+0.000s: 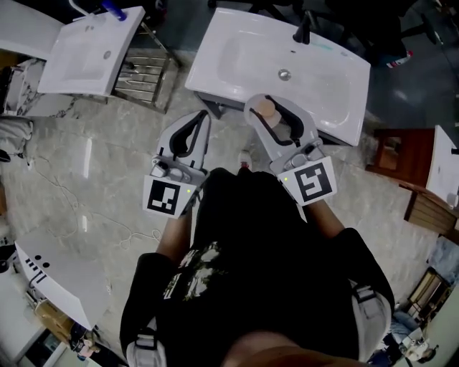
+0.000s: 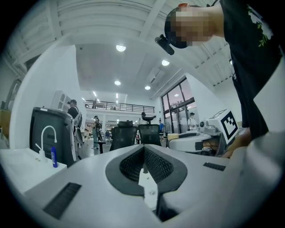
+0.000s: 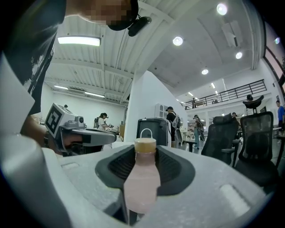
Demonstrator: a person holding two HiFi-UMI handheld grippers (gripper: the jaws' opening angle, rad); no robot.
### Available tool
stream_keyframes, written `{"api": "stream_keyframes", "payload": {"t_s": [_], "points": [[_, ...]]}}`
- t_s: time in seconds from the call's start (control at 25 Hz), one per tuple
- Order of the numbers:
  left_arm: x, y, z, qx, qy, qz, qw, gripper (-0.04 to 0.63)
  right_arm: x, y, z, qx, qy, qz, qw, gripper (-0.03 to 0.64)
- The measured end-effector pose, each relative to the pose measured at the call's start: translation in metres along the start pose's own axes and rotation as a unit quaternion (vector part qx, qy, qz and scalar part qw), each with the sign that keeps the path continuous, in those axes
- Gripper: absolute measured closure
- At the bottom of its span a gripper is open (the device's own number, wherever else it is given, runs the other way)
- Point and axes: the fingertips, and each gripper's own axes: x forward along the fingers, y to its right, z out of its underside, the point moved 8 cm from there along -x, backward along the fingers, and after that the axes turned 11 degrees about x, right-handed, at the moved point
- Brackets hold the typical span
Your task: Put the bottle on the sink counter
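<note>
A pale pink bottle (image 1: 267,109) with a tan cap is held between the jaws of my right gripper (image 1: 274,118), just in front of the near edge of the white sink counter (image 1: 337,79). In the right gripper view the bottle (image 3: 141,182) stands cap-up between the dark pads (image 3: 176,169), and the right gripper (image 3: 145,153) is shut on it. My left gripper (image 1: 199,122) hangs beside it to the left, over the floor. Its jaws (image 2: 143,149) meet at the tips with nothing between them. A black faucet (image 1: 303,29) stands at the sink's far edge.
A second white sink (image 1: 86,50) with a blue bottle (image 1: 115,10) stands at the far left, with a metal rack (image 1: 143,75) beside it. A wooden stand (image 1: 391,154) is at the right and a white panel (image 1: 50,276) at the lower left. The floor is marble.
</note>
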Motion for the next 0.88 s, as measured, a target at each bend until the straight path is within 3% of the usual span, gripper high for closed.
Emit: {"api": "stream_keyframes", "payload": {"t_s": [0.16,0.4,0.88], "points": [[0.014,-0.015,0.005,0.030,-0.024,0.004,0.9993,0.581,0.015,0.019,0.003,0.012,0.002,-0.001,1.000,0.483],[0.046,-0.043,0.009,0.039,-0.010,-0.003,0.9992,0.581,0.037,0.046,0.007,0.019,-0.002,0.010,1.000,0.483],[0.144,-0.124,0.034,0.011,0.000,0.026,0.9996,0.581,0.134,0.114,-0.009,0.009,-0.011,0.029,0.999,0.483]]}}
